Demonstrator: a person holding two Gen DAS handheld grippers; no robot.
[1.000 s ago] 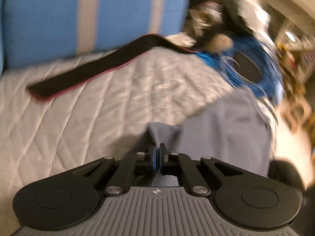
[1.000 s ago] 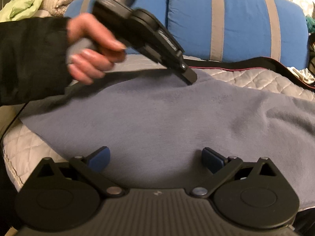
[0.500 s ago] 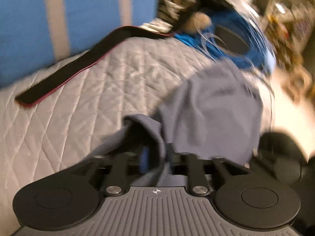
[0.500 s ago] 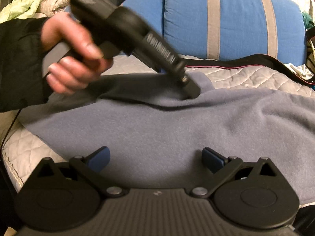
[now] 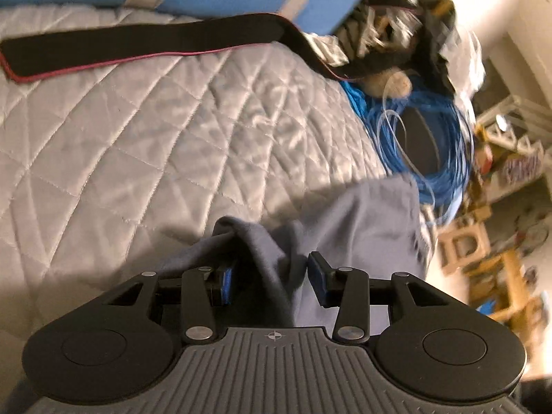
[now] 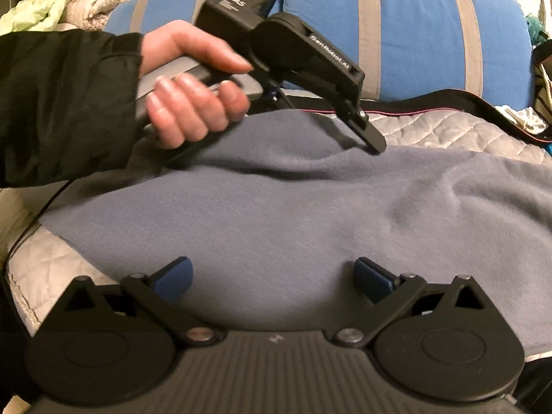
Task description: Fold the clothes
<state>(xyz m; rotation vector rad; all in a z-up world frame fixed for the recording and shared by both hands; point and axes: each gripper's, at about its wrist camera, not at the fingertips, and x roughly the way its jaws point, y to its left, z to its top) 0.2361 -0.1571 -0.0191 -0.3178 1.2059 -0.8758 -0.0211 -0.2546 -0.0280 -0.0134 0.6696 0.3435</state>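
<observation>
At the bottom of the right wrist view our right hand-held gripper (image 6: 272,276) stands wide with nothing between its blue pads, just over the near part of the grey-blue fleece garment (image 6: 293,214), which lies spread across the middle of the frame on the bed. We judge it light, limp and a little grippy — it will sag and bunch wherever it is not supported, so a hem or corner pinched through both layers is the place to take hold, not the flat middle. In the left wrist view our left hand-held gripper (image 5: 269,277) is parted to a moderate gap, a soft ridge of the fleece standing loosely between the pads without being squeezed. Further up in the right view the person's hand (image 6: 193,82) holds that tool tilted down onto the cloth. Beyond lie the quilted bedcover (image 5: 138,131) — satiny, diamond-stitched — a flat black strap (image 5: 138,45) with red edging, and plump blue striped cushions (image 6: 414,31) along the top.
</observation>
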